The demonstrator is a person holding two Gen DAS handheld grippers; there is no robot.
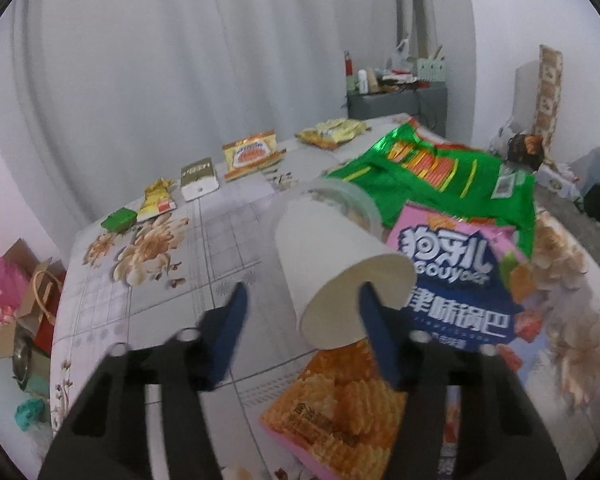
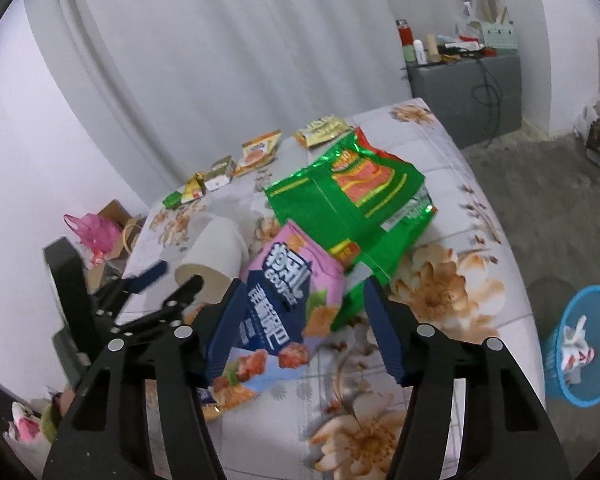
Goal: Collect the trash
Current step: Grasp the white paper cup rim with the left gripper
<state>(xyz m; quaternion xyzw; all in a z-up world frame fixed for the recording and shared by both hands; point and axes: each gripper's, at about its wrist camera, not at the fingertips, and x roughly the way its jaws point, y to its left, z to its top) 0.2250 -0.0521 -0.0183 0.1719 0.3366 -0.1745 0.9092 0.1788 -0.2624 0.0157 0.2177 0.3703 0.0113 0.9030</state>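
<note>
Paper cup: white paper cup lies on its side on the worktop, open mouth toward the left tool, just left of the pink snack bag.
Pink snack bag: pink and blue bag printed with ridged crisps lies flat near the worktop's near edge; its far end is tucked under the green bag.
Green bag: large shiny green snack bag, crumpled, lies behind the pink one and overlaps it.
Left tool: the left tool has its blue fingers apart. The right-hand finger sits at the cup's mouth; the other stands clear of the cup wall, so nothing is clamped.
Right tool: the right tool has its fingers apart with the pink snack bag between them. The left-hand finger overlaps the bag's edge; the other is clear of it, near the green bag's corner. No grip shows.
Clear tub: a see-through plastic tub sits just behind the cup.
Small wrappers: a row of small wrappers, yellow, orange, white and green, runs along the far edge of the worktop, well apart from both tools.
Bin: blue mesh bin stands on the floor right of the worktop, with white and red litter inside.
Background: white curtain; grey cabinet carrying bottles and clutter.
</note>
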